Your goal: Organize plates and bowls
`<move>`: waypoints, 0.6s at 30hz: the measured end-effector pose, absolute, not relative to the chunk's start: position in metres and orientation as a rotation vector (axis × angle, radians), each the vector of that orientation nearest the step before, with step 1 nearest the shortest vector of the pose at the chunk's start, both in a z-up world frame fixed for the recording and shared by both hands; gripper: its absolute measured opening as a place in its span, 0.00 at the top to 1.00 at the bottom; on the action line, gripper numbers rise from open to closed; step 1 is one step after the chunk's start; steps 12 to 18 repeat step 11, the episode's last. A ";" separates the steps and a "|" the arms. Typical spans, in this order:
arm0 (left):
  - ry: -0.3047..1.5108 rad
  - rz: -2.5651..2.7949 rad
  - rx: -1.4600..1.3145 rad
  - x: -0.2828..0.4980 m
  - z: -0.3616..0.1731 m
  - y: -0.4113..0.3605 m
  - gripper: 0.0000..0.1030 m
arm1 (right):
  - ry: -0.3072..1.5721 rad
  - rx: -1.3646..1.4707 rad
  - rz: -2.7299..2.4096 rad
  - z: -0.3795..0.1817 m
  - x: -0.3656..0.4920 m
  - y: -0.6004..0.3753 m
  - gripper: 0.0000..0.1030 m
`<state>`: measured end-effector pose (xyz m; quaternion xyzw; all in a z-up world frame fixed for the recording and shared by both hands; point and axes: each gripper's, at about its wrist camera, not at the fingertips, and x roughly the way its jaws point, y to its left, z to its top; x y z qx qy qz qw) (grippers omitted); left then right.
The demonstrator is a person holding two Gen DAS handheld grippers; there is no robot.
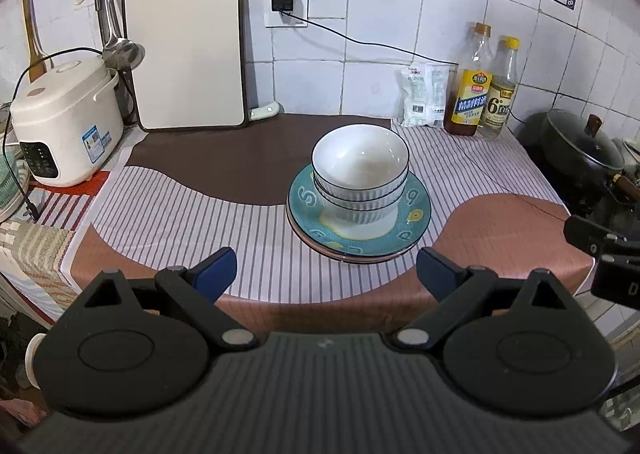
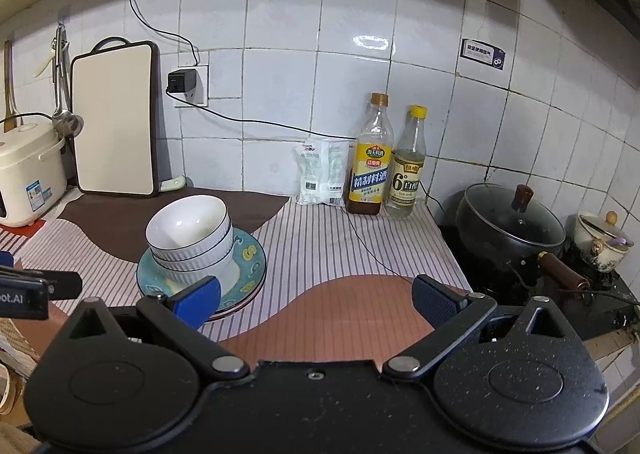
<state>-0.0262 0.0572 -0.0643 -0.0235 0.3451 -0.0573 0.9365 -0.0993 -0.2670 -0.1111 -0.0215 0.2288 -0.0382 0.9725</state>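
A stack of three white ribbed bowls (image 1: 360,173) stands on a stack of teal patterned plates (image 1: 360,244) on the striped counter cloth. The same bowls (image 2: 192,238) and plates (image 2: 250,258) show at the left of the right wrist view. My left gripper (image 1: 326,274) is open and empty, held back at the counter's near edge in front of the plates. My right gripper (image 2: 316,300) is open and empty, to the right of the stack, its left finger (image 2: 198,300) overlapping the plates' near rim in view. The right gripper's tip (image 1: 600,242) shows at the right edge of the left wrist view.
A rice cooker (image 1: 66,121) and a cutting board (image 1: 186,45) stand at the back left. A white packet (image 1: 424,95) and two bottles (image 1: 484,87) stand at the back right. A lidded black pot (image 2: 512,225) sits on the stove to the right. A cable (image 2: 372,250) runs across the cloth.
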 end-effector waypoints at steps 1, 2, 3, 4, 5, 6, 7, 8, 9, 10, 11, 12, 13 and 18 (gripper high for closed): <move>0.704 -0.114 -0.048 -0.026 -0.064 0.057 0.05 | 0.463 -0.041 -0.078 -0.111 -0.099 -0.267 0.00; 0.703 -0.112 -0.047 -0.026 -0.064 0.057 0.05 | 0.464 -0.038 -0.078 -0.111 -0.099 -0.267 0.00; 0.702 -0.111 -0.047 -0.025 -0.064 0.057 0.05 | 0.466 -0.036 -0.078 -0.111 -0.098 -0.267 0.00; 0.702 -0.110 -0.047 -0.025 -0.064 0.057 0.05 | 0.468 -0.033 -0.080 -0.112 -0.097 -0.268 0.00; 0.701 -0.110 -0.047 -0.025 -0.063 0.057 0.05 | 0.469 -0.032 -0.080 -0.112 -0.097 -0.268 0.00; 0.701 -0.109 -0.047 -0.025 -0.063 0.057 0.05 | 0.471 -0.031 -0.080 -0.113 -0.097 -0.269 0.00; 0.699 -0.108 -0.047 -0.025 -0.063 0.057 0.05 | 0.472 -0.030 -0.079 -0.113 -0.097 -0.269 0.00; 0.698 -0.108 -0.046 -0.026 -0.063 0.057 0.05 | 0.472 -0.030 -0.079 -0.114 -0.097 -0.269 0.00; 0.697 -0.107 -0.046 -0.026 -0.062 0.057 0.05 | 0.473 -0.030 -0.078 -0.114 -0.097 -0.269 0.00; 0.697 -0.108 -0.047 -0.026 -0.062 0.057 0.05 | 0.473 -0.030 -0.078 -0.114 -0.097 -0.268 0.00; 0.698 -0.107 -0.048 -0.027 -0.062 0.056 0.05 | 0.472 -0.031 -0.078 -0.114 -0.097 -0.268 0.00; 0.698 -0.107 -0.048 -0.027 -0.062 0.056 0.05 | 0.472 -0.031 -0.078 -0.114 -0.097 -0.268 0.00; 0.698 -0.107 -0.048 -0.027 -0.062 0.056 0.05 | 0.472 -0.031 -0.078 -0.114 -0.097 -0.268 0.00; 0.698 -0.107 -0.048 -0.027 -0.062 0.056 0.05 | 0.472 -0.031 -0.078 -0.114 -0.097 -0.268 0.00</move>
